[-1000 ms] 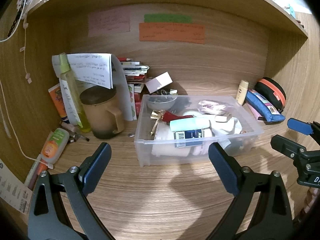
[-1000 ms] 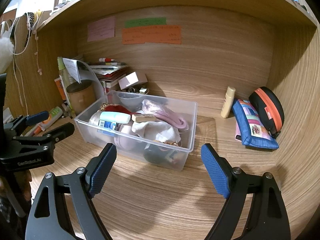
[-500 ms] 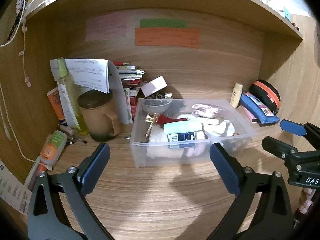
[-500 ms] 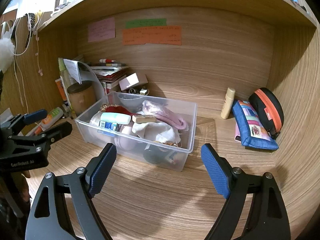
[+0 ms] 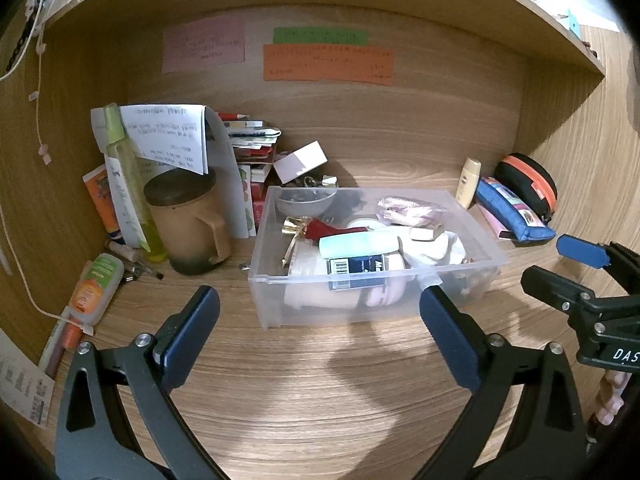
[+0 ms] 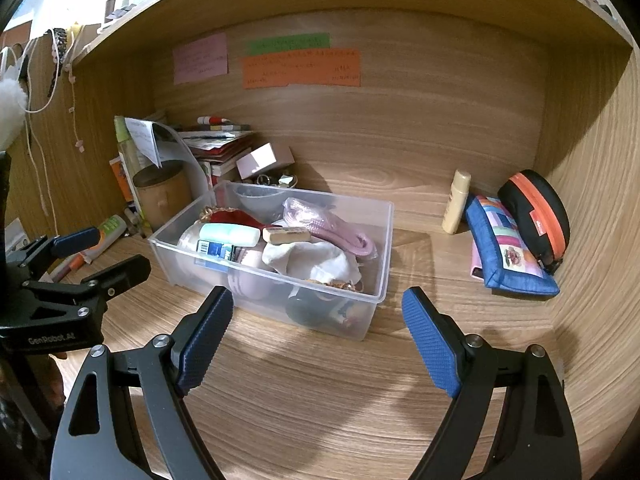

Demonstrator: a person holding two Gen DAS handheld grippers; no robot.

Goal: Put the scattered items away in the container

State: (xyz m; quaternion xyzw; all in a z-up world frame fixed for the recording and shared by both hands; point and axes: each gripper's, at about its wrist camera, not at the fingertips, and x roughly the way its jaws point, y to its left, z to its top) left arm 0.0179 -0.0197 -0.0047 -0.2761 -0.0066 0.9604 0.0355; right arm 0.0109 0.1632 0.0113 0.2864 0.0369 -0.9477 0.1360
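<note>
**Container mostly loaded, stragglers on both sides**

Container point(image 5: 376, 276) sits mid-surface, already stuffed with bits. Going left to right: orange-label tube point(image 5: 94, 290) lies off to its left, then the full box, then cream bottle point(image 6: 456, 208) and blue pouch point(image 6: 508, 256) well apart on its right. My left claw point(image 5: 320, 320) and right claw point(image 6: 316, 320) both hang wide apart, holding nothing.

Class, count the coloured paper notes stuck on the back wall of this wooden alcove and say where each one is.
3. The pink note is on the left, the green note is right of it, and the orange note is directly below the green one. None looks hidden.
</note>
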